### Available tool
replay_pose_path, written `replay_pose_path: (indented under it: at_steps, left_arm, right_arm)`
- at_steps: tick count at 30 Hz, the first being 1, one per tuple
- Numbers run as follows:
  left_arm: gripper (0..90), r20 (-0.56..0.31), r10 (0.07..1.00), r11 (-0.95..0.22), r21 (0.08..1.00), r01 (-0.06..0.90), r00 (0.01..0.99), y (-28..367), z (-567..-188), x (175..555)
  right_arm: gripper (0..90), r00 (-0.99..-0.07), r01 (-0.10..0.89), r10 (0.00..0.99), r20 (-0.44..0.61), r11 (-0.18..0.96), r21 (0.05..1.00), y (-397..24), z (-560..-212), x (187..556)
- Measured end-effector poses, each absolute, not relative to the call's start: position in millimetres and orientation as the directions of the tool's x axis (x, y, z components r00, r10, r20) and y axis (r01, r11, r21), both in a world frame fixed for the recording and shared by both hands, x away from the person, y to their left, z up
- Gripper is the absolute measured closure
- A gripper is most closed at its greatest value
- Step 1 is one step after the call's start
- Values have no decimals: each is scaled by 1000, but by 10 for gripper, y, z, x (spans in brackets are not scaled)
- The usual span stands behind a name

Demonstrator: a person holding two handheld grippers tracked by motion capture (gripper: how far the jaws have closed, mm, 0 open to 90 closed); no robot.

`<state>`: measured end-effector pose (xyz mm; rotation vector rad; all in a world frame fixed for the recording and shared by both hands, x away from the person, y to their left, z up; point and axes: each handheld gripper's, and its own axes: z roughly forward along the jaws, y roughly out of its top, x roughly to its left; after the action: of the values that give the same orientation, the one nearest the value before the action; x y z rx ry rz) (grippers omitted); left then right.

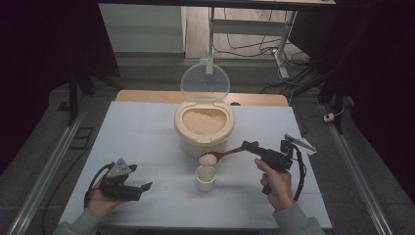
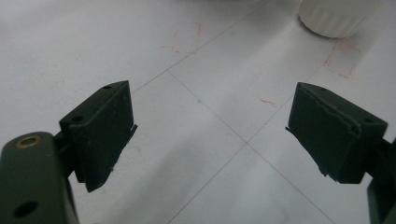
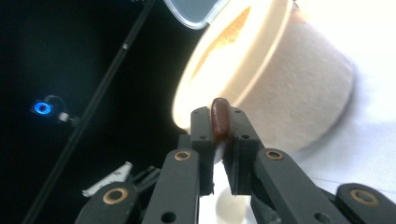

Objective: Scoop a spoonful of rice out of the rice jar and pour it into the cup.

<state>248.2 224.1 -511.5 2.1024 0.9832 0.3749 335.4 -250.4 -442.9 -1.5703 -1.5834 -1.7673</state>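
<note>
A cream rice bin (image 1: 204, 128) with its clear lid (image 1: 204, 81) raised stands at the table's middle, full of rice. Just in front of it is a small white cup (image 1: 205, 177). My right gripper (image 1: 250, 146) is shut on the handle of a brown wooden spoon (image 1: 226, 153), whose bowl carries a heap of rice (image 1: 207, 159) right above the cup. In the right gripper view the spoon handle (image 3: 219, 120) sits clamped between the jaws, with the bin (image 3: 280, 79) behind. My left gripper (image 1: 145, 187) rests open on the table at the left, its pads (image 2: 100, 130) wide apart over bare tabletop.
The white table (image 1: 147, 137) has faint grid lines and red marks. The cup's base (image 2: 334, 18) shows at the top right of the left gripper view. A small metal clip (image 1: 301, 143) lies right of my right gripper. Dark curtains and cables surround the table.
</note>
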Motion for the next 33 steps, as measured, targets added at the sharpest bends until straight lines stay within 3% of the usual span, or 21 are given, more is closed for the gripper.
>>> replay_pose_path:
  at_steps: [19,33]
  left_arm:
    - [144,-54,749,-409,746,526,660,2245,-5125,2486]
    - [144,-51,750,-411,746,525,660,2244,-5127,2485]
  right_arm:
    - [830,-411,757,554,724,-234,609,-2394,-4417,3339]
    - [830,-585,615,610,535,-97,782,-2296,-4222,3173]
